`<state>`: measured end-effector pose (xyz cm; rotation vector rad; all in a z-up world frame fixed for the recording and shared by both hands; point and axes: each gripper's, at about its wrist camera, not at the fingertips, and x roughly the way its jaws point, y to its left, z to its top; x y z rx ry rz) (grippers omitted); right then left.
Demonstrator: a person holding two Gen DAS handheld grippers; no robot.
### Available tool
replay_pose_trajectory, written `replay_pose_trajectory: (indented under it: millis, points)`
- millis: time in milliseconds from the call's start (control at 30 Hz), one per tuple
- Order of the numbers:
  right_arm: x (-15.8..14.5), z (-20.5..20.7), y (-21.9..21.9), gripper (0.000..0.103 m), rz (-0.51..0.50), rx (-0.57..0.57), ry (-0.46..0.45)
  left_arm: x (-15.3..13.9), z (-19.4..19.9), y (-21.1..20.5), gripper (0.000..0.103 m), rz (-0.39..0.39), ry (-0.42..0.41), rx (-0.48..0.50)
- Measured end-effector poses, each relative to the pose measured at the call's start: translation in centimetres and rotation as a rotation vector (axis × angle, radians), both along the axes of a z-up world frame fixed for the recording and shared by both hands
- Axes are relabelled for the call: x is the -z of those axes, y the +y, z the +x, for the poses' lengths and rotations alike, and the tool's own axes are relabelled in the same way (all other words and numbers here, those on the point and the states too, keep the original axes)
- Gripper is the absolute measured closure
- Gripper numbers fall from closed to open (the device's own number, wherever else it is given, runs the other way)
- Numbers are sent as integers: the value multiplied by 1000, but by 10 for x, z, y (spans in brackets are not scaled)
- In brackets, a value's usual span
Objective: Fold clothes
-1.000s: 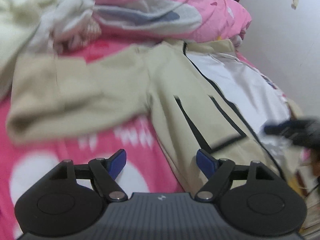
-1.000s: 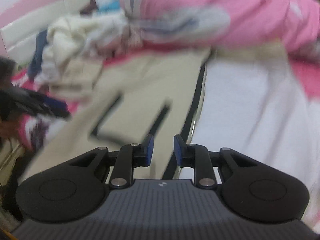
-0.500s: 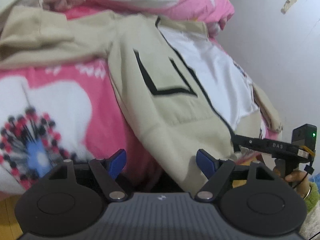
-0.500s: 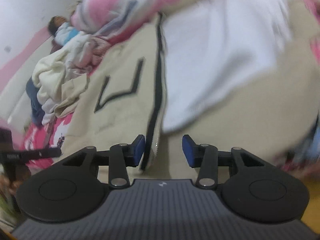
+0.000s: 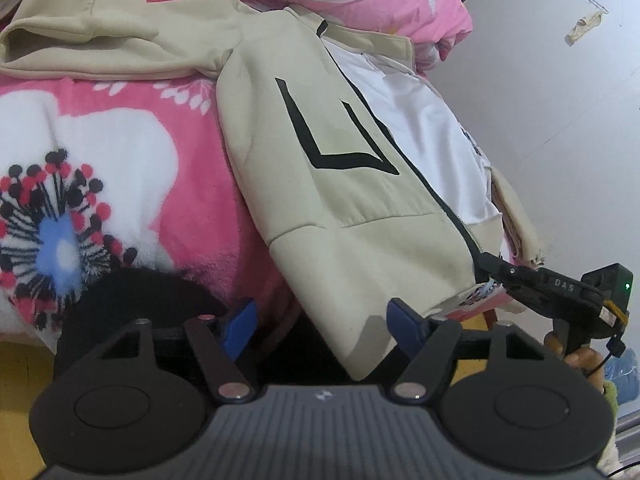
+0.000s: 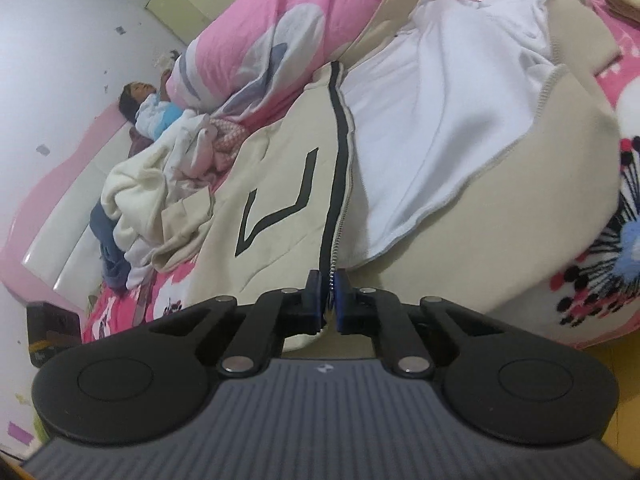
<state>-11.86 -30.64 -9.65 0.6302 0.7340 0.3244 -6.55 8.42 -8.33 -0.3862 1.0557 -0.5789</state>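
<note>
The right gripper [image 6: 329,300] has just snapped its blue fingers [image 6: 315,298] together on the zipper edge [image 6: 331,280] at the bottom hem of the beige jacket [image 6: 276,216]; half a second ago those fingers stood apart with the hem only between them, so the grasp is new. From the left wrist view the same pinch shows at the hem's corner, where the black right gripper [image 5: 494,266] bites the end of the zipper line. The left gripper [image 5: 322,320] has its fingers [image 5: 404,320] about half open and closing, with the lower corner of the left front panel [image 5: 360,344] hanging between them over the bed's edge; the pads do not yet press the cloth. A second ago this view looked further up the bed, at the sleeve, so the hand has come down to the hem. The jacket lies open and face up on the pink flowered blanket [image 5: 120,152], its white lining [image 5: 432,148] exposed, one sleeve [image 5: 100,48] stretched out to the side, and a pink duvet [image 6: 280,40] and a pile of other clothes [image 6: 160,176] beyond the collar. With one hem corner held and the other nearly caught, the bottom edge looks ready to be lifted and carried toward the collar for the first fold.
</note>
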Motion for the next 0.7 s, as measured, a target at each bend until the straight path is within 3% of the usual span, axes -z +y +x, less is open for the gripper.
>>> replay_pose_trajectory:
  millis: [167, 233, 400, 467, 500, 533, 700]
  points:
    - [18, 8, 7, 96, -117, 11, 43, -1, 0, -6, 43, 22, -3, 19]
    - [21, 9, 13, 90, -186, 13, 45, -2, 0, -10, 45, 33, -7, 26]
    - [-9, -8, 29, 76, -425, 65, -48, -4, -2, -7, 45, 23, -11, 27]
    - [-27, -21, 44, 73, -472, 12, -154, -6, -2, -1, 45, 5, -13, 14]
    - [-35, -26, 53, 66, -484, -29, -208, -8, -2, 4, 45, -9, -16, 4]
    - [-42, -31, 65, 55, -496, -85, -264, -9, -2, 10, 45, -24, -18, -10]
    - [-53, -53, 148, 39, -630, -413, -466, -14, 4, 40, 45, -111, -12, -95]
